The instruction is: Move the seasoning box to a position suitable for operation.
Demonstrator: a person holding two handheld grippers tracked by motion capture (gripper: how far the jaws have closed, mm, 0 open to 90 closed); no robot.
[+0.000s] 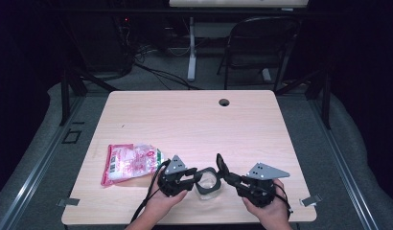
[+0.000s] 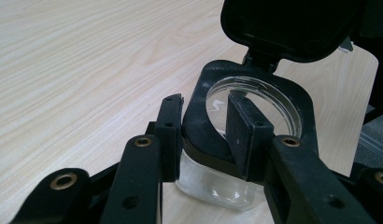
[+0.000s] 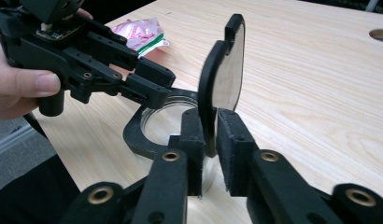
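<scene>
A small clear container point(image 1: 207, 184) with a black rim point(image 2: 203, 135) stands near the table's front edge, between my two grippers. My left gripper point(image 2: 206, 121) is shut on that rim, one jaw outside the wall and one inside the mouth. The container's hinged black lid point(image 3: 227, 70) stands upright above the far side of the mouth. My right gripper point(image 3: 209, 135) is shut on the lid's lower edge, a pad on each face. In the high view the left gripper point(image 1: 197, 176) comes in from the left and the right gripper point(image 1: 222, 167) from the right. The container looks empty.
A pink and red snack bag point(image 1: 130, 163) lies flat on the table to the left of the left hand. A round cable hole point(image 1: 224, 102) sits near the table's far edge. A black chair point(image 1: 261, 43) and a desk leg stand beyond the table.
</scene>
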